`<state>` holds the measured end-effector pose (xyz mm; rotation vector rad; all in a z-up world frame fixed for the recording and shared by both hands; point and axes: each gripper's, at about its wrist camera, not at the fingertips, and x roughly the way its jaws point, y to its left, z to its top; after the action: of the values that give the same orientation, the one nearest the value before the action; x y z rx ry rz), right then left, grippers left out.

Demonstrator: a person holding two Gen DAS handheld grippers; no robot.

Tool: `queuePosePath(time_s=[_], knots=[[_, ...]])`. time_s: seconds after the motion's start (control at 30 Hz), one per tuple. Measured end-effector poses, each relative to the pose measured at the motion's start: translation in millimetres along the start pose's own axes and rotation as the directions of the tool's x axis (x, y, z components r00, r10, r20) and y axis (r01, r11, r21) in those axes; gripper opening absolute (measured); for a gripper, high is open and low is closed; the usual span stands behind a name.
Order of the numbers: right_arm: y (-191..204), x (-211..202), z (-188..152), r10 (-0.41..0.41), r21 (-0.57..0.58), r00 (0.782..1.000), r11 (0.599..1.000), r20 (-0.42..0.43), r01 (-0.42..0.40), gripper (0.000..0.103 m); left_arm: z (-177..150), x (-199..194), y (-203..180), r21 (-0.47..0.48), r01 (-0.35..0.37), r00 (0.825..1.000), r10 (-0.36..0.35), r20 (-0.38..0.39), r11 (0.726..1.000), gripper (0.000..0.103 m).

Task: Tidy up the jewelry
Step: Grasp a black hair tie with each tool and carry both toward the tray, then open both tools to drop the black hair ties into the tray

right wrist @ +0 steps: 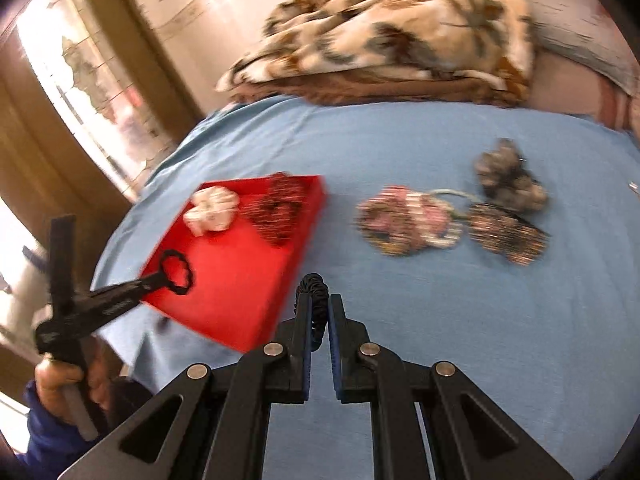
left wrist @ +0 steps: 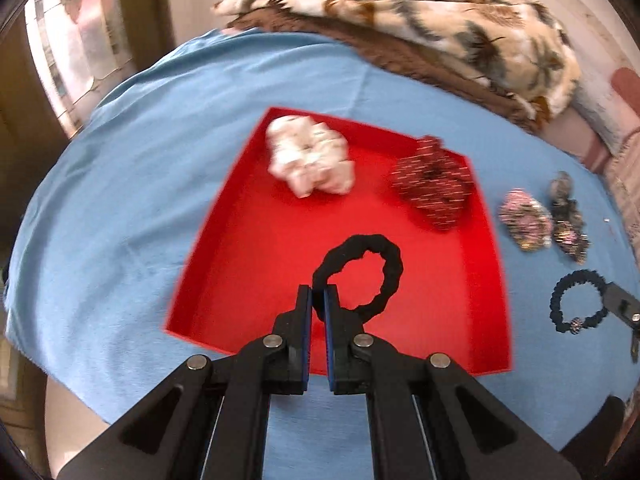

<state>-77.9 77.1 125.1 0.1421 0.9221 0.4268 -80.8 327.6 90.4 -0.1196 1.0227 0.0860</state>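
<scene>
The left gripper [left wrist: 318, 296] is pinched tight on a black hair tie [left wrist: 362, 272] that hangs over the red tray [left wrist: 248, 280], where a white scrunchie [left wrist: 310, 160] and a dark red scrunchie [left wrist: 434, 184] lie. The right gripper [right wrist: 318, 308] is clamped on a black coiled band [right wrist: 316, 304] above the blue sheet [right wrist: 440, 320], with more scrunchies [right wrist: 404, 220] loose beside the tray.

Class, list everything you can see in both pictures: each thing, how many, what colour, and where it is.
Tray: one, red, on the blue sheet.
White scrunchie: one, in the tray.
Dark red scrunchie: one, in the tray.
Patterned scrunchies: about three, pink and dark, on the sheet beside the tray.
Blue sheet: one, covering the bed.
Blanket: one, cream and brown, behind.
Black hair tie: one, over the tray.
Black beaded bracelet: one.
Left claw: shut on the hair tie.
Right claw: shut on the bracelet.
</scene>
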Motion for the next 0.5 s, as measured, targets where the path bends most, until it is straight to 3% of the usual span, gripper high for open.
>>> queuePosePath(time_s=[0.17, 0.37, 0.5], knots=[[38, 40, 8, 0.108, -0.024, 0.992, 0.994, -0.064, -0.11, 0.009, 0, 11, 17, -0.017, -0.056, 0.998, 0.055, -0.017, 0.998, 0.006], [62, 94, -7, 0.041, -0.098, 0.984, 0.993, -0.174, -0.058, 0.009, -2, 17, 28, -0.044, -0.072, 0.997, 0.071, -0.024, 0.996, 0.006], [64, 109, -19, 0.014, -0.125, 0.976, 0.991, -0.215, -0.042, 0.009, -5, 13, 27, -0.037, -0.072, 0.997, 0.071, -0.008, 0.997, 0.006]])
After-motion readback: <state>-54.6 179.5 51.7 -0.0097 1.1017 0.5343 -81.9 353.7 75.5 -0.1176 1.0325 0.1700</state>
